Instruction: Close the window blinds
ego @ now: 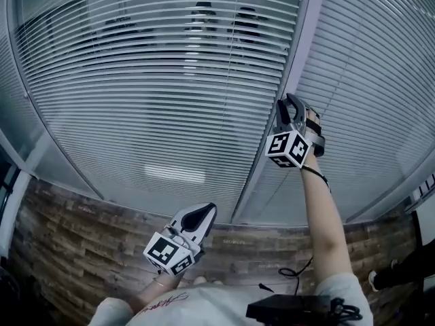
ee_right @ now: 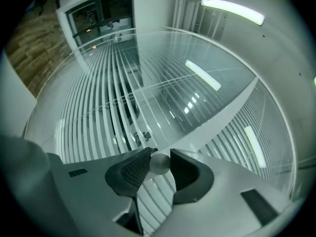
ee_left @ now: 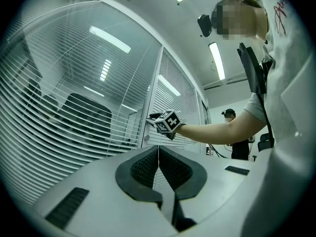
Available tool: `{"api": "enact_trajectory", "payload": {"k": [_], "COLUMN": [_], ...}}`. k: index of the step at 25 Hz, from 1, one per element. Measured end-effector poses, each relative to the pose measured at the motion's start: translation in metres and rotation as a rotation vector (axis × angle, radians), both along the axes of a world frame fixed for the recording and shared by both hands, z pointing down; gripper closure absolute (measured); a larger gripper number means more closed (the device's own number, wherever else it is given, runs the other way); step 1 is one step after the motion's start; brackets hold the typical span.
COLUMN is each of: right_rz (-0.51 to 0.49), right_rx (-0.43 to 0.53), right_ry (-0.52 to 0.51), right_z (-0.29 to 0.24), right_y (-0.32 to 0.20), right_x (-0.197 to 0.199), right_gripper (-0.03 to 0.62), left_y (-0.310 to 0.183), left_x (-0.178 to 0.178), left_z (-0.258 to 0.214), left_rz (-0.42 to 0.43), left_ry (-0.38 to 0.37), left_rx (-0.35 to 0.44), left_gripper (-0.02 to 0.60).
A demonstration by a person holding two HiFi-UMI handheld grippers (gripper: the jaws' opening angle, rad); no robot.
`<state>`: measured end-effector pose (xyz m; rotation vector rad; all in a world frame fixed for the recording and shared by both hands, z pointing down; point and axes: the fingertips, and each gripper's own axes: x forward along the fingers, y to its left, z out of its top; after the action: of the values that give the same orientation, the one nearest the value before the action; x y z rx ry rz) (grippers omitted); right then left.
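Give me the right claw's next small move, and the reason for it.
Probably roll the right claw about its own axis, turning the round knob it clamps. The blind slats are tilted open, with dark shapes of the room showing through them, so the blinds are not yet closed.

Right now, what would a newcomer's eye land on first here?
The blinds behind glass fill the head view, with dark shapes showing through the slats. At the post between two panes, the right gripper is closed on a small round metal knob. The left gripper hangs low, jaws together and empty.
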<state>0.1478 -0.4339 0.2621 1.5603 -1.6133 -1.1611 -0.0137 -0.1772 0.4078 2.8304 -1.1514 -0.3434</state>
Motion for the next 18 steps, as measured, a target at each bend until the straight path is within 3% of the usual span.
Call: {"api": "enact_trajectory", "payload": {"k": [3, 7, 9, 11, 18], "right_rz": [-0.032, -0.162, -0.203, -0.189, -0.121], "right_rx": [-0.018, -0.077, -0.107, -0.106, -0.125], "right_ry": [-0.264, -0.909, -1.157, -1.258, -1.337], "right_z": [0.000, -0.009, -0.008, -0.008, -0.004], "right_y": [0.009, 0.016, 0.013, 0.011, 0.005], "right_x": [0.003, 0.014, 0.017, 0.020, 0.027], "right_gripper": [0.460, 0.436, 0.428, 0.428, 0.449], "left_y": [0.002, 0.001, -0.001, -0.001, 0.004], "left_x": [-0.002, -0.002, -0.001, -0.001, -0.001], "left_z": [0.006, 0.003, 0.004, 0.006, -0.001], "left_rz": [0.000, 0.000, 0.004, 0.007, 0.015], "left_ry": [0.004, 0.014, 0.018, 0.021, 0.023], "left_rx": [0.003, -0.014, -0.020, -0.020, -0.019], "left_gripper": [0.563, 0.563, 0.563, 0.563, 0.563]}}
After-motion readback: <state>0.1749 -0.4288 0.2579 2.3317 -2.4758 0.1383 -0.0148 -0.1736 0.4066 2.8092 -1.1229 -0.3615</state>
